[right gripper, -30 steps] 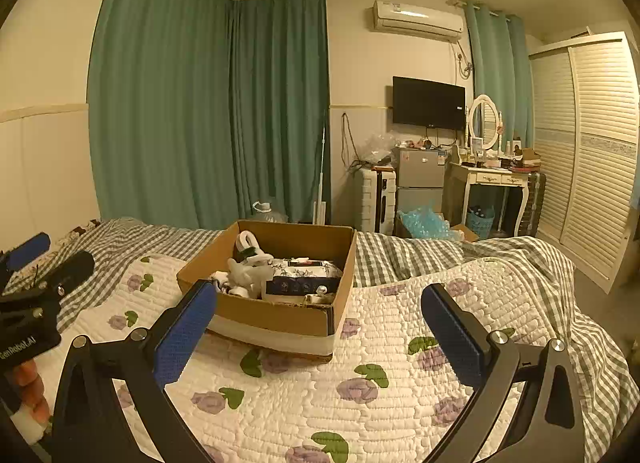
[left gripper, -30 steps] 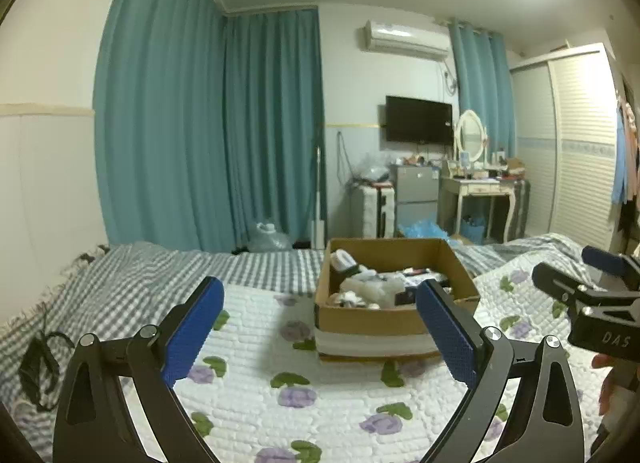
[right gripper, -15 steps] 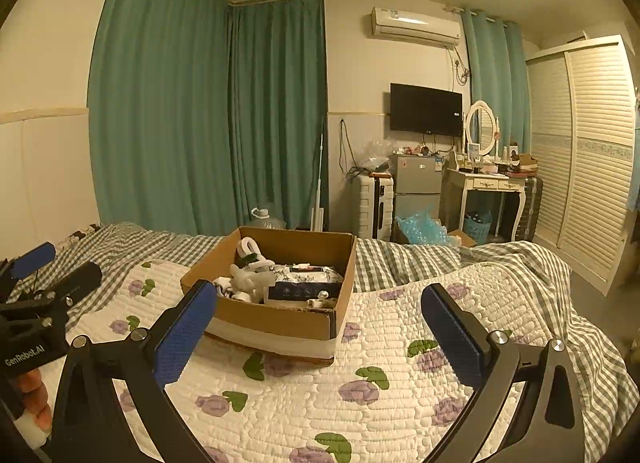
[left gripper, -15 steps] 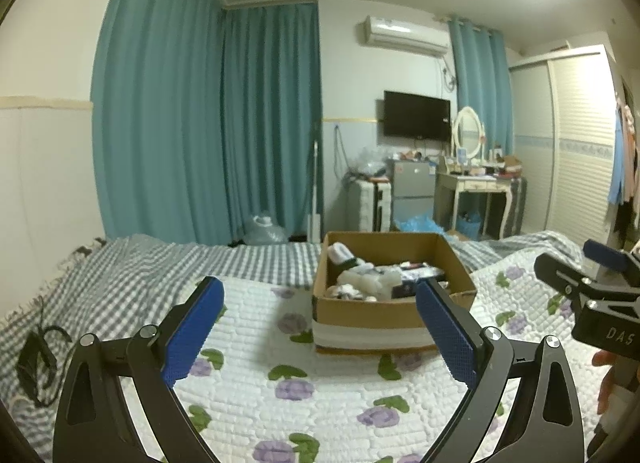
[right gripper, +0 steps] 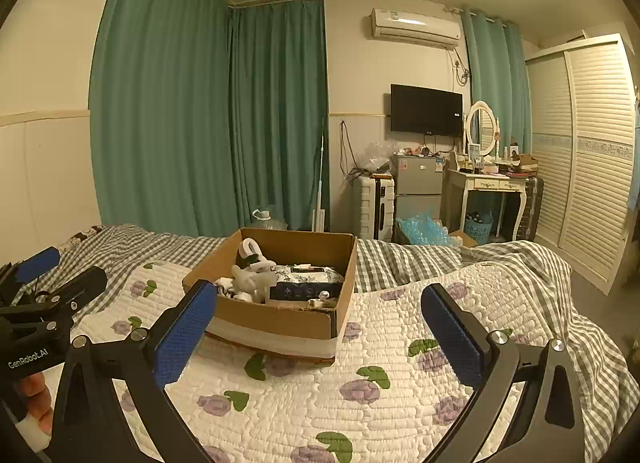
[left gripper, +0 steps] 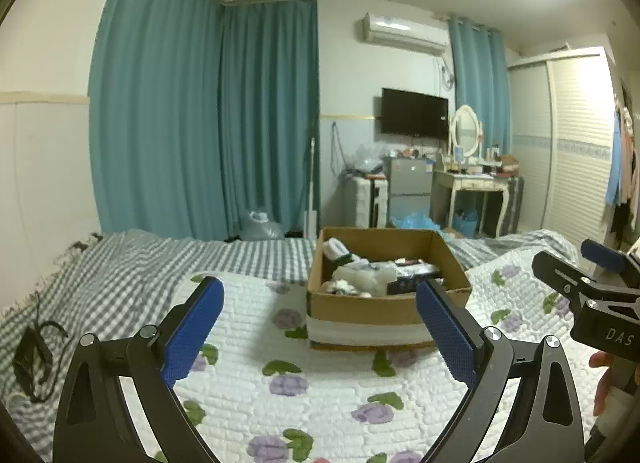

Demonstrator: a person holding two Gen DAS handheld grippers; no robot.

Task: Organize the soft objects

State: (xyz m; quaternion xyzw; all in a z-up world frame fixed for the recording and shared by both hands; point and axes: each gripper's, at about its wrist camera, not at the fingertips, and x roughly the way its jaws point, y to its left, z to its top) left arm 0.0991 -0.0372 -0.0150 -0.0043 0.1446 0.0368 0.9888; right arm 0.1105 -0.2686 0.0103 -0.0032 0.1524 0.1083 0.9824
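Note:
A brown cardboard box point(left gripper: 380, 309) sits on the floral quilt ahead of both grippers; it also shows in the right wrist view point(right gripper: 276, 319). It holds white soft toys point(left gripper: 360, 277) point(right gripper: 252, 277) and a dark floral pack point(right gripper: 308, 283). My left gripper point(left gripper: 320, 323) is open and empty, held above the quilt short of the box. My right gripper point(right gripper: 320, 327) is open and empty, also short of the box, and shows at the right edge of the left wrist view point(left gripper: 588, 283). The left gripper shows at the left edge of the right wrist view point(right gripper: 44, 295).
The white quilt with purple flowers point(left gripper: 320, 387) point(right gripper: 380, 387) covers a grey checked bedspread point(left gripper: 132, 263). A black cable point(left gripper: 32, 355) lies at the bed's left edge. Curtains, a suitcase, small fridge, dressing table and louvred wardrobe stand beyond the bed.
Both grippers have lifted and tilted up a little; the box sits lower and slightly smaller in both views. The jaws stay open and empty.

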